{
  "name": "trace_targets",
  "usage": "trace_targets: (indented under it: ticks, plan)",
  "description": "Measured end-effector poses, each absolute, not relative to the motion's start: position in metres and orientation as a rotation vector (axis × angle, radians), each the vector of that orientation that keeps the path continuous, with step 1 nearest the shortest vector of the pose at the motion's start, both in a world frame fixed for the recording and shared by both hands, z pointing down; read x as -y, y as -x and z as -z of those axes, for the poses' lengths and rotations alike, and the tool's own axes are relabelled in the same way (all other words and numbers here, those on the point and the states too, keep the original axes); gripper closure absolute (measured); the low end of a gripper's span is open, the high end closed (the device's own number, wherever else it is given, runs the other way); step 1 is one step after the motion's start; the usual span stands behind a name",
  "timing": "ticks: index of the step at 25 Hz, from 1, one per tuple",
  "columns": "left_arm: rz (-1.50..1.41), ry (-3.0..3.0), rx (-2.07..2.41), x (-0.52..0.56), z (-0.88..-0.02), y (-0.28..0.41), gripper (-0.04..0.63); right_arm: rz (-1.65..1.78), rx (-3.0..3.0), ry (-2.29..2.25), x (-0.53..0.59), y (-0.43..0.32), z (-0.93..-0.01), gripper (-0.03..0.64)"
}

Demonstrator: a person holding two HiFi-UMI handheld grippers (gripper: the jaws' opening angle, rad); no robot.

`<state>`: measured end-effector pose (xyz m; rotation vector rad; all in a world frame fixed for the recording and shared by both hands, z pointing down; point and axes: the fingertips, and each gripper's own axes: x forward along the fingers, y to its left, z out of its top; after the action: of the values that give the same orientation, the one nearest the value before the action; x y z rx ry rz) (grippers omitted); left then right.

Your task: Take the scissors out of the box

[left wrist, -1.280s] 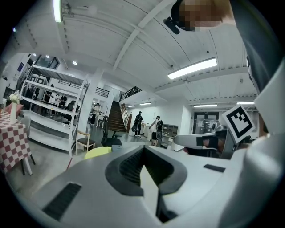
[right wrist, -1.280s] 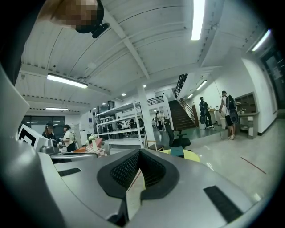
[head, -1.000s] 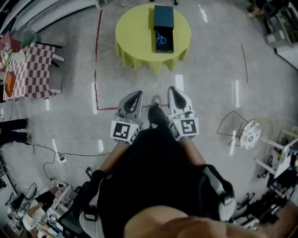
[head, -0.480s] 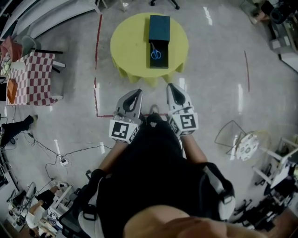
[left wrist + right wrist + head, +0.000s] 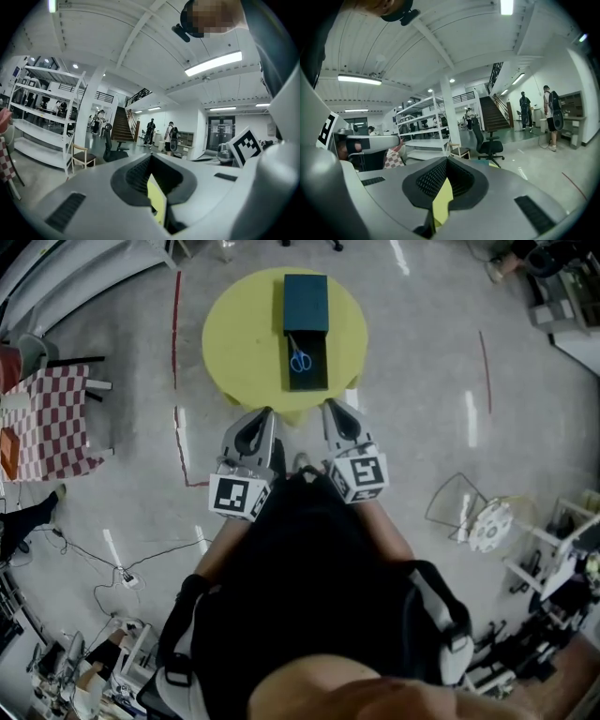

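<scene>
Since a second before, the yellow table (image 5: 244, 343) had drawn close. The bare floor between it and the grippers was gone, and both tips now reached its near edge. The left gripper (image 5: 265, 414) and right gripper (image 5: 331, 408) each had their jaws pressed together, empty. On the table lay the long dark box (image 5: 306, 296) — teal-covered at its far end, open at its near end — with the blue-handled scissors (image 5: 299, 360) inside the open part.
</scene>
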<state>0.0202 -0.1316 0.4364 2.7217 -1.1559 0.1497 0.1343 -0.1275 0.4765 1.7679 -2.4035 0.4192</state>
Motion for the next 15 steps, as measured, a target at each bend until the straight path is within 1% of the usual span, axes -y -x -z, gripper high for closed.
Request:
trace_targets:
  ticks: [8,15]
  plan:
    - [-0.108,-2.708,1.070,0.211,-0.434,-0.039,0.598,-0.531,2.287,-1.818,0.194,-0.147,-0.514,0.618]
    - [-0.148,-2.680,0.997,0.260,-0.453,-0.037,0.598,-0.643,2.155,-1.750,0.246,-0.143,-0.586,0.618]
